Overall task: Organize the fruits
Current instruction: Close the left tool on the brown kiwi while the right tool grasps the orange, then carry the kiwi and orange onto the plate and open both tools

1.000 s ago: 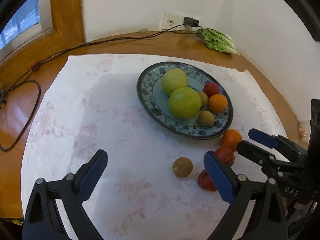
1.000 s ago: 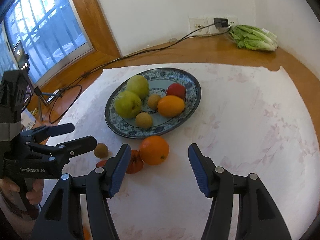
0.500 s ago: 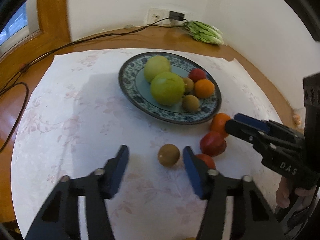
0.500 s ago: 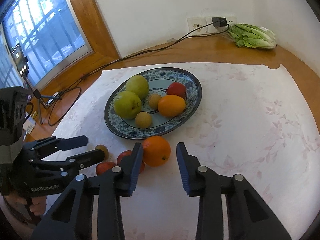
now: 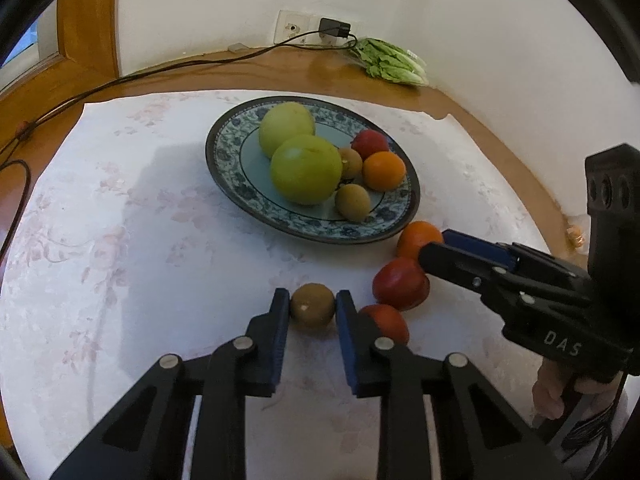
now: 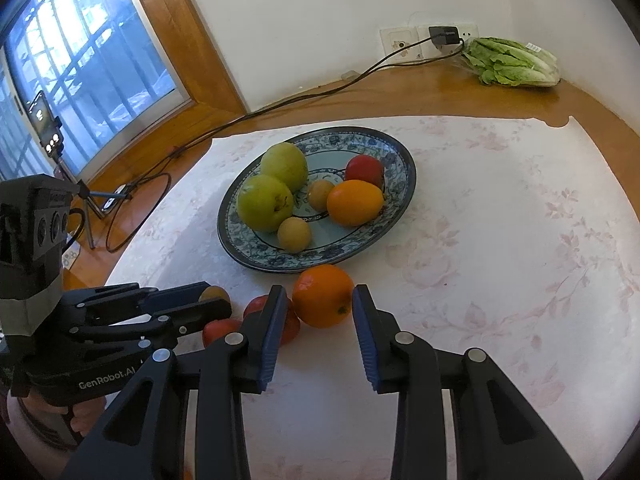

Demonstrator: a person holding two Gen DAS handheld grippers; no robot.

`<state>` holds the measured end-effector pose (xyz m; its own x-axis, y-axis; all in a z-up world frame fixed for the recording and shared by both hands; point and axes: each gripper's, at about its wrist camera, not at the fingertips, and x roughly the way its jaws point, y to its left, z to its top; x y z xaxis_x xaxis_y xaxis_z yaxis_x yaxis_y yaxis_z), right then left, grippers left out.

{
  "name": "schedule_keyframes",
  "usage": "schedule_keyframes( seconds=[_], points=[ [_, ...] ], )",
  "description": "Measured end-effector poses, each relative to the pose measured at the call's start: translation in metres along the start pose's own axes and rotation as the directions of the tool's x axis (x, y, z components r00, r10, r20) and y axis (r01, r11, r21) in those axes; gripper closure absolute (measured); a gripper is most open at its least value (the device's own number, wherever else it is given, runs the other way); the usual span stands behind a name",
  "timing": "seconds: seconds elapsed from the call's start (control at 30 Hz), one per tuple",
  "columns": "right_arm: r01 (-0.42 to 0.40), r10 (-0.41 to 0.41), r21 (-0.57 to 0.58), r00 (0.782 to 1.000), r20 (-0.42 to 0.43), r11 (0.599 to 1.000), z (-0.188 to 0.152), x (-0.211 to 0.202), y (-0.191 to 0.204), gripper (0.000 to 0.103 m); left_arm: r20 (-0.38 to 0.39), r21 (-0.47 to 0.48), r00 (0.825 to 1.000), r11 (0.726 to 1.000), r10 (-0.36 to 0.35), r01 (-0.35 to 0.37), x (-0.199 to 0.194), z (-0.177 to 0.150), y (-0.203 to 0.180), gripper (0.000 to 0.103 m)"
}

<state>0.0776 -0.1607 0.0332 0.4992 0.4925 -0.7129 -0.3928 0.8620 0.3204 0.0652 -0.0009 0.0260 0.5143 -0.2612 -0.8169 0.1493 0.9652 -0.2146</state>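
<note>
Just in front of the patterned plate (image 5: 256, 196), on the floral cloth (image 5: 120, 264), a brown kiwi (image 5: 312, 306) sits pinched between the left gripper (image 5: 312, 305) pads. Beside it lie two red tomatoes (image 5: 401, 283), then an orange (image 6: 323, 295) close to the plate rim, bracketed by the right gripper (image 6: 316, 304), whose jaws stand slightly spread beside it. Behind the plate, lettuce (image 6: 512, 62) rests on the wooden ledge (image 6: 400, 96).

Glossy glazed plate (image 5: 240, 184) on matt floral cloth (image 5: 120, 260) over varnished wood table (image 5: 280, 72).
</note>
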Motion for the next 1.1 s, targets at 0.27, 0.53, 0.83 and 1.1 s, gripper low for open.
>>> schedule_keyframes(
  seconds=[0.27,0.53,0.83,1.1],
  points=[
    [0.001,-0.001,0.005,1.000,0.000,1.000,0.000,0.000,-0.001,0.068,0.005,-0.040,1.000,0.999,0.006,-0.006,-0.002,0.001,0.008,0.078],
    [-0.007,0.007,0.040,1.000,-0.005,0.999,0.003,0.004,-0.005,0.068,0.003,-0.047,1.000,0.999,0.006,-0.006,-0.004,0.001,0.011,0.078],
    [-0.017,0.018,0.076,1.000,-0.014,0.997,0.003,0.008,-0.012,0.068,0.008,-0.063,1.000,0.998,0.006,-0.005,-0.006,0.001,0.014,0.078],
    [-0.007,0.008,0.066,1.000,-0.009,0.998,0.002,0.008,-0.010,0.069,0.013,-0.068,1.000,0.998,0.004,-0.003,-0.008,0.003,0.014,0.078]
  ],
)
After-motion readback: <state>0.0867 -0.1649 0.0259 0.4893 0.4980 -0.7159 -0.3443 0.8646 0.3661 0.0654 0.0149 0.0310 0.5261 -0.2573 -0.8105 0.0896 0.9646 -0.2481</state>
